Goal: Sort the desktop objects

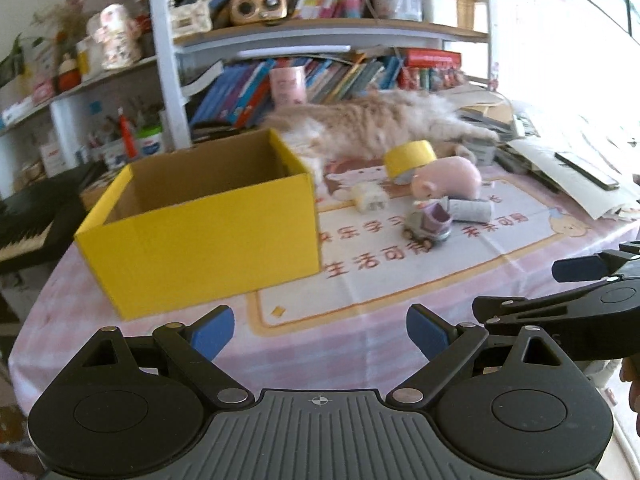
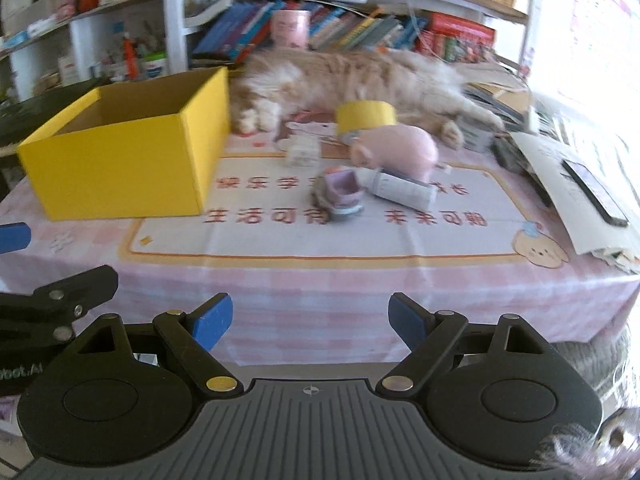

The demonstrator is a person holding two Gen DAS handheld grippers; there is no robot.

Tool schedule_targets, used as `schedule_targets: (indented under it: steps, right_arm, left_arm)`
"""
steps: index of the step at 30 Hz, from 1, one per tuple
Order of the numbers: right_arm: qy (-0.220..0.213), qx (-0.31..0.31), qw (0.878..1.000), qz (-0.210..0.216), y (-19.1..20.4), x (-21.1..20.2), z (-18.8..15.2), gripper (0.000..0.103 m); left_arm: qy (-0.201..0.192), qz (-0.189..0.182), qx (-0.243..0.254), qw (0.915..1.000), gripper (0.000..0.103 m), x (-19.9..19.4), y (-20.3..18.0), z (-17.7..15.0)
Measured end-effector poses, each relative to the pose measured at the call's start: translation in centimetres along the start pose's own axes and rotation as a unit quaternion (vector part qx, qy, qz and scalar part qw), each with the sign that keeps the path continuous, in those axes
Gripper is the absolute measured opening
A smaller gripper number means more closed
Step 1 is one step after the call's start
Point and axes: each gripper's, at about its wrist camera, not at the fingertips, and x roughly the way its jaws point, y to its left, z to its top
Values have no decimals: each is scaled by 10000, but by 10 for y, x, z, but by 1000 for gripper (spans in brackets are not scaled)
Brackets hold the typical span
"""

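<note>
Both the left gripper (image 1: 320, 334) and right gripper (image 2: 310, 320) hang spread and empty. At twelve o'clock, right of the open yellow cardboard box (image 2: 120, 148), the smooth pink pig figurine (image 2: 396, 150) looks light, rigid, slippery; gripping its narrower flanks seems best.

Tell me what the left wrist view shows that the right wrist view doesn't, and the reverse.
Only the left wrist view shows the keyboard left of the yellow box and the wooden speaker on the upper shelf. Only the right wrist view shows grey fur below the table edge. Both share the box, cat, tape roll, pink pig, and both grippers, left and right, jaws open.
</note>
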Motion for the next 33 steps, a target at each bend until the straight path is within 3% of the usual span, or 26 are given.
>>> schedule_targets:
  steps: [25, 33]
  right_arm:
    - [205, 135, 9990, -378, -88, 45, 37, 84]
    - [315, 40, 9989, -334, -114, 64, 50, 84]
  left_arm:
    - [209, -444, 98, 9987, 95, 79, -67, 47]
    - [445, -439, -121, 9980, 95, 106, -84, 58]
